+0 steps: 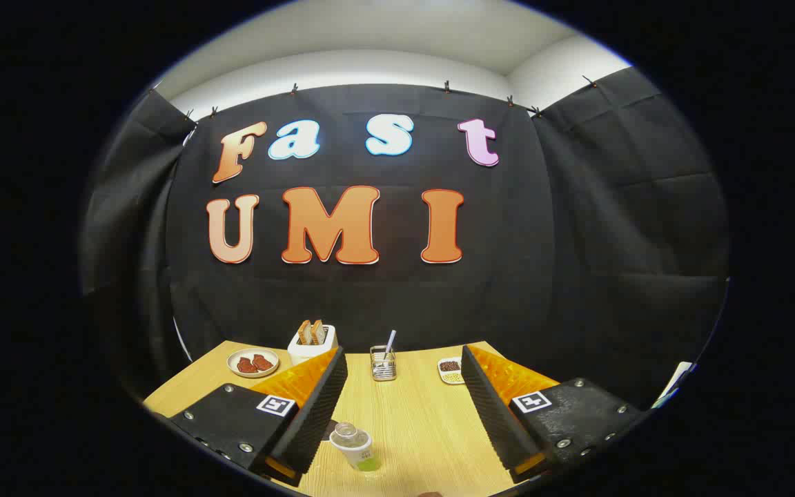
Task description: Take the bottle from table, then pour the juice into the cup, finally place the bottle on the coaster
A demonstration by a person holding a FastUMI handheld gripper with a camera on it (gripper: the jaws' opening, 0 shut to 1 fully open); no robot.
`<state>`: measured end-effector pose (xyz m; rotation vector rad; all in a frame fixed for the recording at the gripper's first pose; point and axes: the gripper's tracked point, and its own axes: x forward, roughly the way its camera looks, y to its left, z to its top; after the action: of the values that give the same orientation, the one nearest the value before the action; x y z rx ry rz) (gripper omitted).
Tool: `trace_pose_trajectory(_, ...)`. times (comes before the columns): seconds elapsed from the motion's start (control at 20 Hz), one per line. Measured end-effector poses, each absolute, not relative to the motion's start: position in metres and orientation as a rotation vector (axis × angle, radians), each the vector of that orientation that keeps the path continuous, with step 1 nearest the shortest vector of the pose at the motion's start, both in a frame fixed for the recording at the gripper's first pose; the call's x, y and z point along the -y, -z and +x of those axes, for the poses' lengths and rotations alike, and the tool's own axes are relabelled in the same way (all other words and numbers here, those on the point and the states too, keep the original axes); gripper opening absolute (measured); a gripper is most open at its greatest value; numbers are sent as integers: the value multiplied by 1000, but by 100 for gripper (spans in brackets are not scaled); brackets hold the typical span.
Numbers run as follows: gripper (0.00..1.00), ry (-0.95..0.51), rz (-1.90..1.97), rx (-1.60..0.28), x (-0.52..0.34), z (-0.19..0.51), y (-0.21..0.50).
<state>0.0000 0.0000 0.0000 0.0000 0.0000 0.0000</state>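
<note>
A small clear bottle with a white label and green juice in its base stands upright on the wooden table. It lies low between my fingers, close to the inner side of the left finger and apart from the right finger. My gripper is open wide and holds nothing. A dark flat shape peeks out between the bottle and the left finger; I cannot tell what it is.
Along the table's far edge, beyond the fingertips, stand a plate of red food, a white toaster with bread slices, a wire holder with a straw and a small dish of beans. The black cloth wall rises right behind.
</note>
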Motion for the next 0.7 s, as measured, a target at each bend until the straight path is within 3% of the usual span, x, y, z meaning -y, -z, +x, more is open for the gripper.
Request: trace_pose_trajectory(0.7,99,-51,-68,33,-21,2,-13)
